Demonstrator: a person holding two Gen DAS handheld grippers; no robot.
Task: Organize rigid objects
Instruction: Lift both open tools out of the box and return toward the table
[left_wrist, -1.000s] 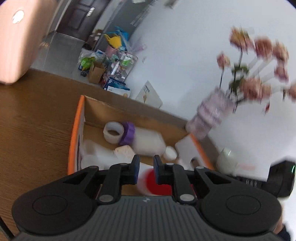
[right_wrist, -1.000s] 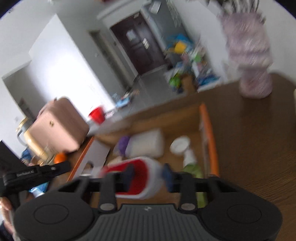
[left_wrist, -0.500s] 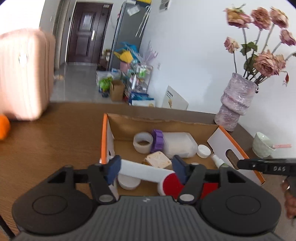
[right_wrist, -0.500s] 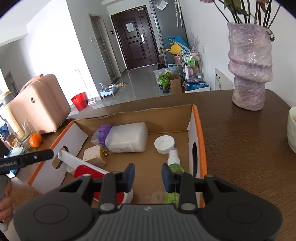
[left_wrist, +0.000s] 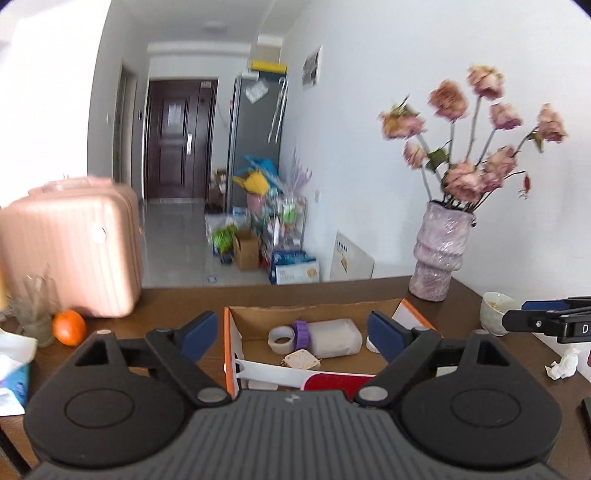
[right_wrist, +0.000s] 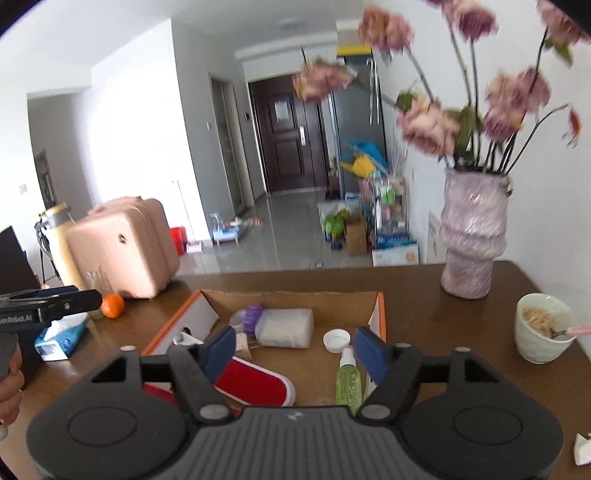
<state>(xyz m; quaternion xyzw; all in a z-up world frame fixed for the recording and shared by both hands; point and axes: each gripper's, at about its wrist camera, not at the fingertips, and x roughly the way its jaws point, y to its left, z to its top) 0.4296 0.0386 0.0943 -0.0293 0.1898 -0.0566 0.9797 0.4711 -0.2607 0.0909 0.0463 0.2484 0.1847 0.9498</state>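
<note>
Jaws of both the left gripper (left_wrist: 291, 334) and right gripper (right_wrist: 295, 350) are opening, empty; the red-and-white brush (right_wrist: 255, 382) lies below them at the box's (right_wrist: 295, 295) near edge.

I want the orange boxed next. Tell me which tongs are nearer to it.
Left. The left tongs hang over the box's orange-side end, jaws opening and empty. The right tongs hang over the far end, the box between them and the orange.

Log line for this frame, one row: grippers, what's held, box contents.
left gripper: opening, empty | right gripper: opening, empty | cardboard box: red-and-white brush, purple-capped bottle, green spray bottle, white lid
</note>
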